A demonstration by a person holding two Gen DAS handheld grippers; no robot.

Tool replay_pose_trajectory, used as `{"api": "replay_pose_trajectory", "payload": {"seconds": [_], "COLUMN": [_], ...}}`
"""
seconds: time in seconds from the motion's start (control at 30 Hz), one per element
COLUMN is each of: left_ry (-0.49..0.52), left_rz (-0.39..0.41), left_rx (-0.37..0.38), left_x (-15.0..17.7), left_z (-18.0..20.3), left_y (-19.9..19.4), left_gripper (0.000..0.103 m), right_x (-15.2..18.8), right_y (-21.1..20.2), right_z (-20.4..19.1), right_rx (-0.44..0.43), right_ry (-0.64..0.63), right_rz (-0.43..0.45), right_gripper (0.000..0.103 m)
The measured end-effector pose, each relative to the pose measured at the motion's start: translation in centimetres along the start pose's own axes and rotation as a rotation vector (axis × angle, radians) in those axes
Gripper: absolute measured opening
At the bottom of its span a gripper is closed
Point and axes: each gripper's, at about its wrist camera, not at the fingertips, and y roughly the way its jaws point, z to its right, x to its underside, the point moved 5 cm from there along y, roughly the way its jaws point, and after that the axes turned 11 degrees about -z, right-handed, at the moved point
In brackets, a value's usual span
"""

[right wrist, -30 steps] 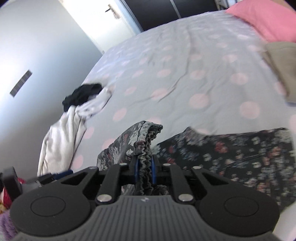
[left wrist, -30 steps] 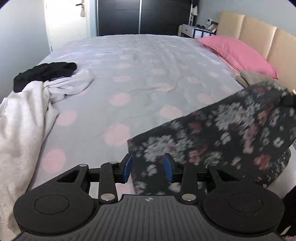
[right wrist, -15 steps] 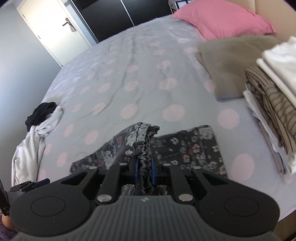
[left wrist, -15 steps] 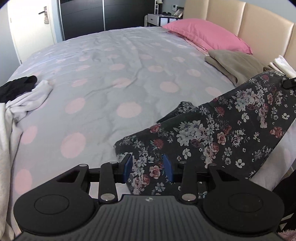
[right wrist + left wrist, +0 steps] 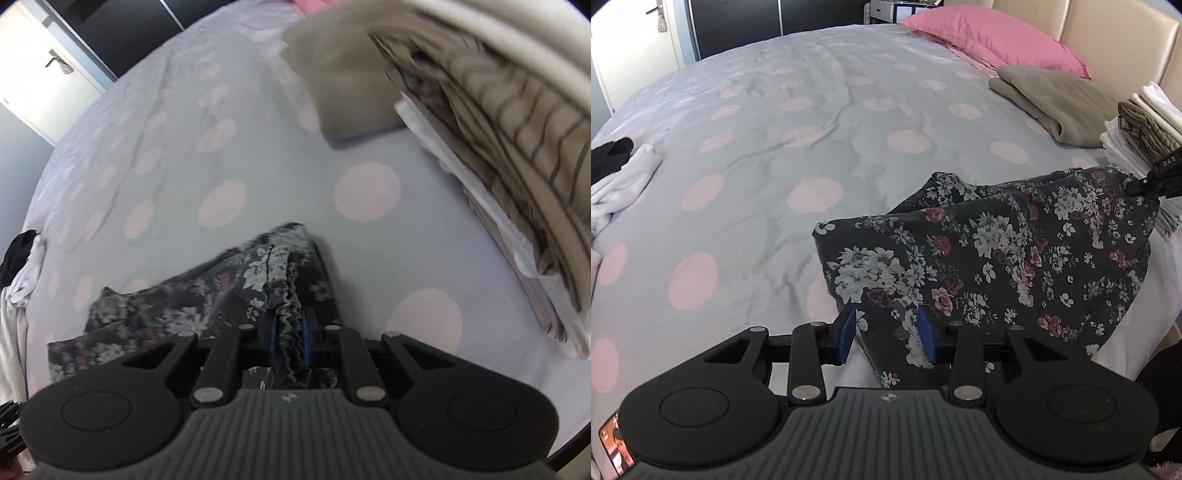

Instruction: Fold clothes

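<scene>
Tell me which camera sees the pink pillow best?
The left wrist view. There the pink pillow lies whole and sharp at the head of the bed, beside the headboard. The right wrist view shows only a blurred pink sliver at its top edge.

Floral garment [image 5: 997,251] lower (now near stack [image 5: 1145,125])

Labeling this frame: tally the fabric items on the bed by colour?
Floral dark garment: 1
Pink pillow: 1
Tan folded item: 1
White garment: 1
Black garment: 1
Folded stack of white and striped pieces: 1
Total: 6
</scene>
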Motion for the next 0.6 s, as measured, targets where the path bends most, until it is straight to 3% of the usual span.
{"api": "replay_pose_trajectory", "payload": {"seconds": [0.17,0.33,0.5,0.6], "left_ry": [0.013,0.049,0.059,0.036], "left_rz": [-0.029,-0.075,-0.14,-0.147], "left_rx": [-0.003,-0.044,-0.085,-0.077], "left_x": [0.1,1.1,2.2,2.4], "left_z": [0.0,-0.5,-1.3,-1.8], "left_y": [1.6,3.5,5.6,6.0], "left_gripper": [0.034,0.032,0.028,0.028], "right_x": [-0.3,-0.3,-0.1,-0.1], "right_y": [2.2,2.5,1.2,1.4], "right_z": [1.7,1.4,0.8,0.7], "right_rx": [0.006,0.023,-0.014,-0.002], "right_ry": [0.038,0.027,0.03,0.026], "right_rz": [-0.054,-0.051,-0.029,-0.033], "right_gripper": [0.015,0.015,0.015,0.016]}}
